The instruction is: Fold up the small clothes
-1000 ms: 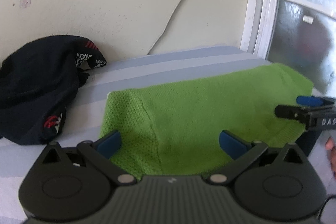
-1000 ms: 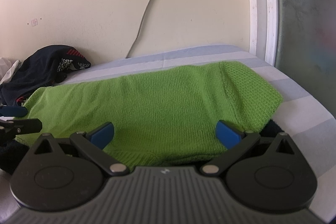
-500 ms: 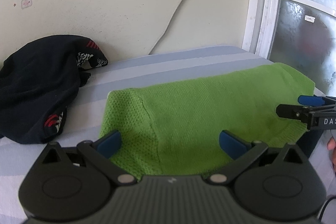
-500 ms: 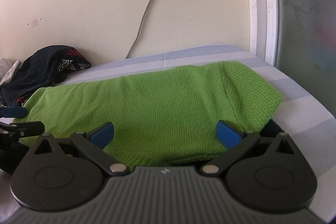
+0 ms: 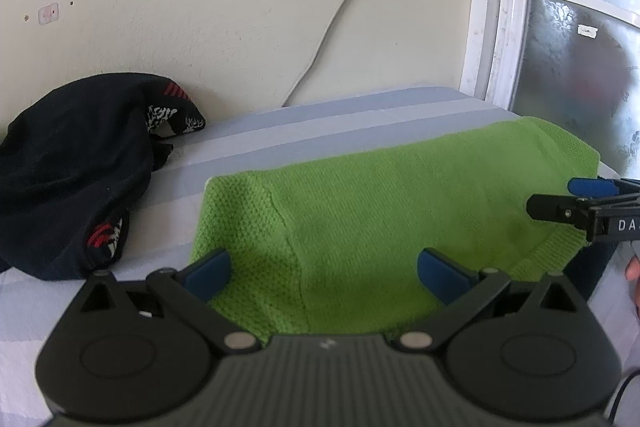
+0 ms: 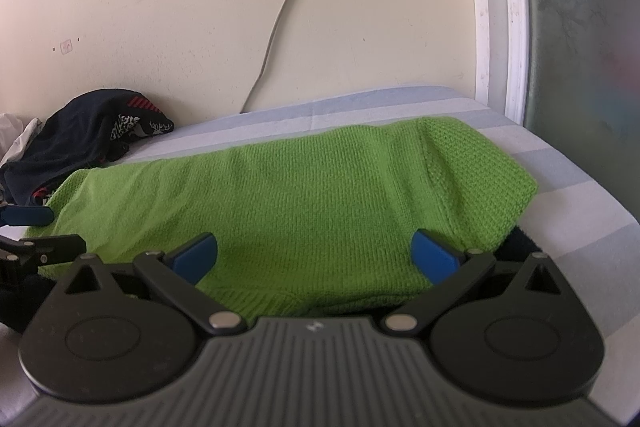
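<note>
A green knitted garment (image 5: 380, 211) lies folded on the striped bed; it also fills the middle of the right wrist view (image 6: 304, 199). My left gripper (image 5: 324, 273) is open and empty, just above the garment's near left part. My right gripper (image 6: 314, 259) is open and empty, above the garment's near edge. The right gripper's fingers (image 5: 576, 203) show at the right edge of the left wrist view. The left gripper's fingers (image 6: 36, 227) show at the left edge of the right wrist view.
A pile of dark clothes (image 5: 76, 171) lies at the left against the wall, also in the right wrist view (image 6: 84, 143). The striped sheet (image 5: 360, 115) runs to the wall. A frosted window (image 6: 580, 39) stands at the right. A taped cable (image 6: 280, 19) hangs on the wall.
Both grippers have drawn back slightly and risen a little; the garment lies still. Both stay open.
</note>
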